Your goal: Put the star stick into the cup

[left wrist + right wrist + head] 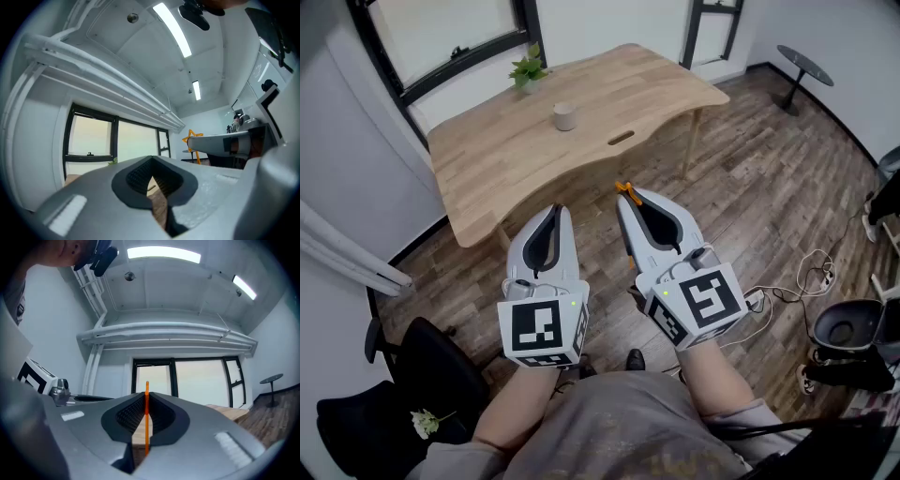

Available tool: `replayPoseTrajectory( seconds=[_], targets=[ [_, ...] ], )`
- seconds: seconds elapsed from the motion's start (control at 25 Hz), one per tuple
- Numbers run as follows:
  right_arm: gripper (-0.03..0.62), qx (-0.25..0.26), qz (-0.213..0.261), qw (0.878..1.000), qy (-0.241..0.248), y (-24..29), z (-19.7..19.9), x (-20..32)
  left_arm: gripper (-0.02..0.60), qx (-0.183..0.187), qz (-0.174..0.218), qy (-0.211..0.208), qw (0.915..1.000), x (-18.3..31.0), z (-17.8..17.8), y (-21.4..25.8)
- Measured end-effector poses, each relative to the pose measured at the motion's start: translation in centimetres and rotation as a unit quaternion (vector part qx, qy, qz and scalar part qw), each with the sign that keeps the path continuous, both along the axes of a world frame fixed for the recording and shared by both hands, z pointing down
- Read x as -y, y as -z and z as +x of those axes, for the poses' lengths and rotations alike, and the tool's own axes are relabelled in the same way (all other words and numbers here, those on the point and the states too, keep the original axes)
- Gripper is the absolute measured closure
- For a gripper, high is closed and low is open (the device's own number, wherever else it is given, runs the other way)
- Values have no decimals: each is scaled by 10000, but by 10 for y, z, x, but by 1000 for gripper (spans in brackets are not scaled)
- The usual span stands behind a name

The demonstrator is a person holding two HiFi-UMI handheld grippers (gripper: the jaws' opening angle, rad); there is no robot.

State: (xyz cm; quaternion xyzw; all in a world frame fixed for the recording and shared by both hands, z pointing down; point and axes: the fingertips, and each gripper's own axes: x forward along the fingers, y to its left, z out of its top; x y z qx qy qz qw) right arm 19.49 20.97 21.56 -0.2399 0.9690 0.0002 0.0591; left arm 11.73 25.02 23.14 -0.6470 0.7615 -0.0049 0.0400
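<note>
Orange shows at the tip of the right gripper [628, 199]: the star stick [624, 190] is clamped between its jaws. In the right gripper view the thin stem [146, 420] runs upright through the narrow gap in the dark pads and pokes out past the tip. From the left gripper view we see the star end [192, 138] beyond the right gripper's tip, off to the right. The left gripper [553, 212] has its jaws drawn together, and only a thin slit between them shows the wood beyond. We hold both grippers side by side, near the body and above the plank floor [750, 178], well short of the table. The cup [565, 116] stands alone on the pale wooden tabletop [487, 159], far from us and slightly left of the right gripper's line. A potted plant [528, 70] sits beyond it, near the far left edge by the windows [441, 33]. A slot [621, 138] is cut in the tabletop just right of the cup. Between the grippers and the cup lie a strip of floor and the tabletop's curved near edge. A small round side table [803, 64] stands far right. Loose cables [811, 272] trail on the floor to our right. A black chair [431, 370] with a white flower [425, 422] on it sits near left.
</note>
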Motion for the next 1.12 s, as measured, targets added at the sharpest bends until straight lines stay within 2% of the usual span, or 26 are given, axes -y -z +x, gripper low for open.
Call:
replayPoseTrajectory(
  seconds=[0.4,0.6,0.8,1.12],
  targets=[
    [551,14,-38,10000,73,-6,27,21,581,39,-100,42,9999,20,28,-7],
    [549,30,90,9997,212,-6,44,34,581,59,-145,123,9998,36,47,-12],
    [549,109,-70,9994,322,-13,59,51,581,39,-262,193,9995,47,64,-25],
    [549,52,-273,9990,357,-30,39,85,581,-37,-372,249,9990,77,43,-37]
  ],
)
